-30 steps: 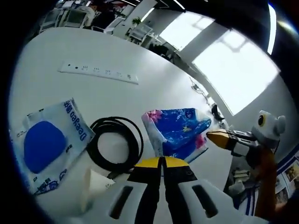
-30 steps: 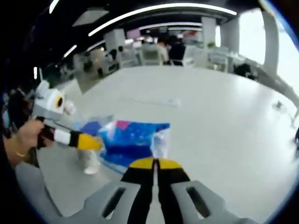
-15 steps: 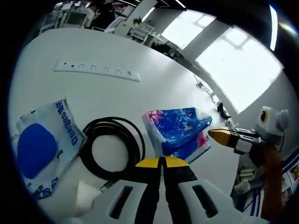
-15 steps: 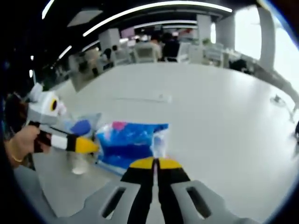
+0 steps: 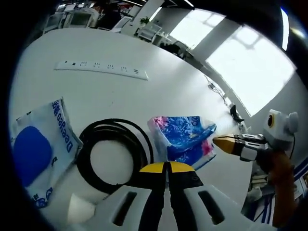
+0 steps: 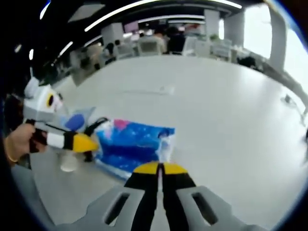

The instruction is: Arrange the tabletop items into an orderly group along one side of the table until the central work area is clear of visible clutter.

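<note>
Blue floral tissue pack (image 5: 185,137) lies mid-frame on the white table (image 5: 96,91), touching a coiled black cable (image 5: 113,154), with a wipes packet (image 5: 36,149) at far left. Both grippers, left (image 5: 167,167) and right (image 6: 160,168), hover with jaws pressed together, holding nothing, apparently lining up on the pack.

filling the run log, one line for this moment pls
left claw: shut, empty | right claw: shut, empty | tissue pack, cable coil: on table

White table surface (image 5: 159,86) spreading ahead of the gripper, bright windows (image 5: 250,72) far ahead to its right, office chairs and desks (image 6: 154,45) beyond the table's far edge, ceiling light strips (image 6: 144,7) overhead
</note>
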### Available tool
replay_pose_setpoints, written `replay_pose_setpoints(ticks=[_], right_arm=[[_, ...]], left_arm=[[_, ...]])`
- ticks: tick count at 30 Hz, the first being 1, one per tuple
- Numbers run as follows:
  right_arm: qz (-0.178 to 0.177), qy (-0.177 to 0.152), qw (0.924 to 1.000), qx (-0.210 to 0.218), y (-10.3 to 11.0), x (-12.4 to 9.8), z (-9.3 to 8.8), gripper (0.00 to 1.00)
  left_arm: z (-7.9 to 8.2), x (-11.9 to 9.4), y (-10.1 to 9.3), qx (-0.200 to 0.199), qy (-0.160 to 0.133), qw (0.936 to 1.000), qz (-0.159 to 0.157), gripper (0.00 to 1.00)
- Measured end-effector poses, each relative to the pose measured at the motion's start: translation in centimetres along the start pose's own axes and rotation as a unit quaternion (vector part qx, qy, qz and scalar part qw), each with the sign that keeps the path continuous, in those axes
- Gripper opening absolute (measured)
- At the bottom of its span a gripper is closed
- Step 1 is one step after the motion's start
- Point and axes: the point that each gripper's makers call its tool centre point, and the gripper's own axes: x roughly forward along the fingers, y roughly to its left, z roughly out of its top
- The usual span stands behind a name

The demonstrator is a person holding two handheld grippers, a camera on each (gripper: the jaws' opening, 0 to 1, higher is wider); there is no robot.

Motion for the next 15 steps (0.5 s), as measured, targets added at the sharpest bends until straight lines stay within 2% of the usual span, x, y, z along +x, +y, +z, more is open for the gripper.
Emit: replay_pose_setpoints(ticks=[6,15], right_arm=[[0.003,0.003,1.0000,0.007,0.0,0.7,-0.5,0.00],[-0.004,0.007,0.9999,0.014,-0.4,1.8,-1.6,0.00]], left_arm=[[0.0,0.6,0.7,-0.008,0.001,0.9999,0.013,0.01],[-0.4,1.3,1.0,-0.015,0.005,0.9998,0.015,0.01]])
